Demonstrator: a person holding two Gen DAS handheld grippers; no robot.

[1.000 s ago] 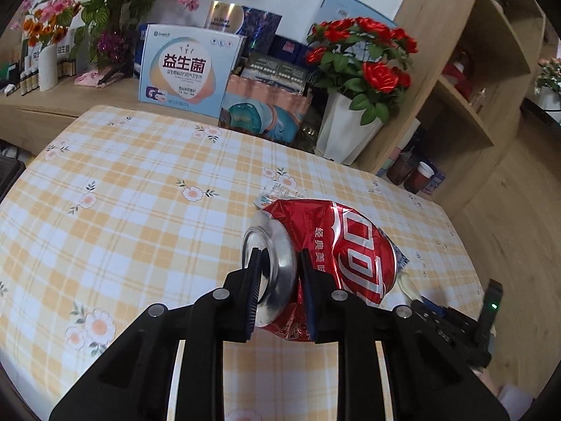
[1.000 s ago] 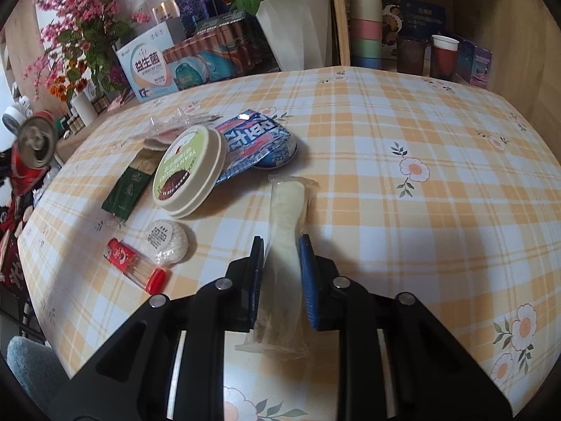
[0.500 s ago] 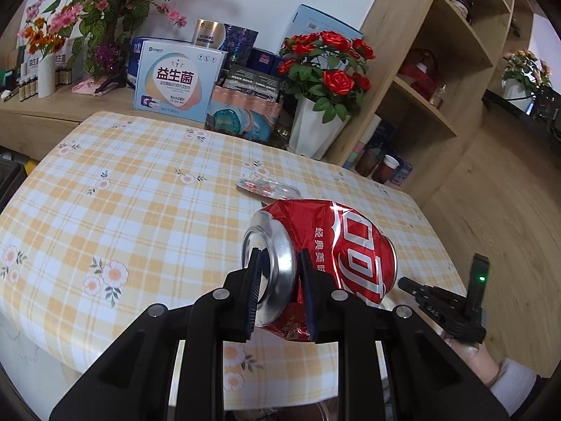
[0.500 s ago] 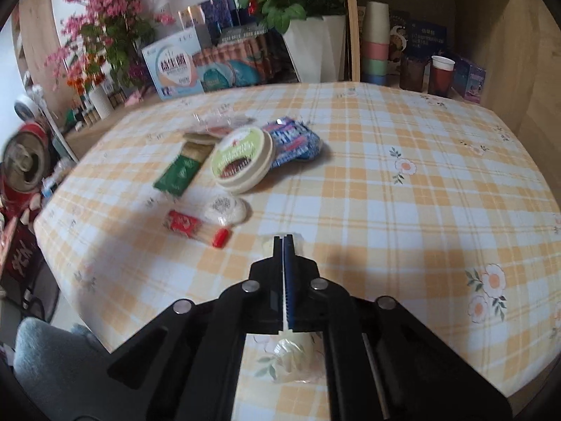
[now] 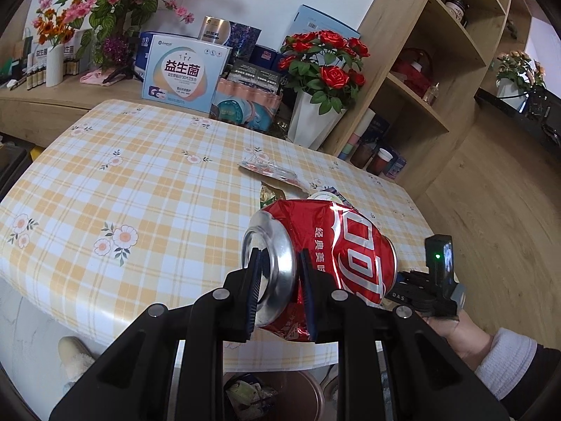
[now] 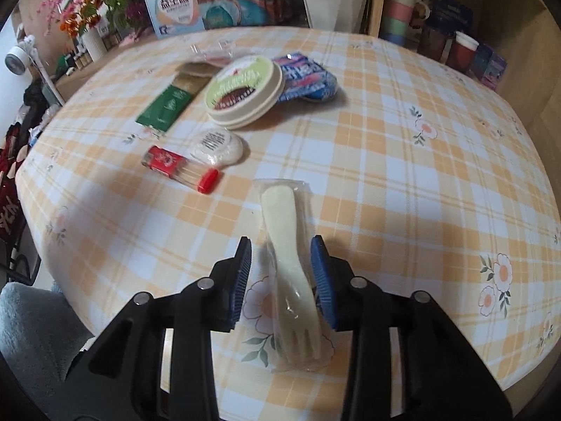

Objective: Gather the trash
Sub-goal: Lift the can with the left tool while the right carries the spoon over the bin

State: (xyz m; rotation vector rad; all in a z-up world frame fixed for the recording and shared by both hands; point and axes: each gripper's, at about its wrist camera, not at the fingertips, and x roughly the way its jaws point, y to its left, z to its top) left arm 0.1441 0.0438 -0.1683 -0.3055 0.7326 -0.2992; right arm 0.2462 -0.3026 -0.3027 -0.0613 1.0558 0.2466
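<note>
Left side first: the left tongs (image 5: 278,286) are pinching the rim of a crushed red can (image 5: 326,263), one pad inside the mouth and one outside on the wall. The can hangs just past the near edge of the table (image 5: 105,189), and a brown bin (image 5: 277,394) with some trash already in it sits on the floor right below. Looks like the drop is the next thing for that hand. My worry there: the grip is only on a thin dented rim, so the can could twist or slip out early. If it goes before it's properly over the bin, it lands on the floor or bounces off the edge.

Moving right, there's still a pile left on the table: a green sachet (image 6: 164,108), a round lidded tub (image 6: 245,91), a blue wrapper (image 6: 305,77), a small white puck (image 6: 217,147) and a red-capped tube (image 6: 182,170).

Then the right tongs (image 6: 282,280). The jaws have just been opening and now stand spread, with the wrapped plastic fork (image 6: 289,263) lying flat on the table between them, pads not touching it. So it isn't actually held right now. Risk here is that the film is slick and flat against the cloth. If the pads close too high, they might grab only loose wrapper, or nothing, and just push it along. It's also near the table edge, so a shove could knock it off.
</note>
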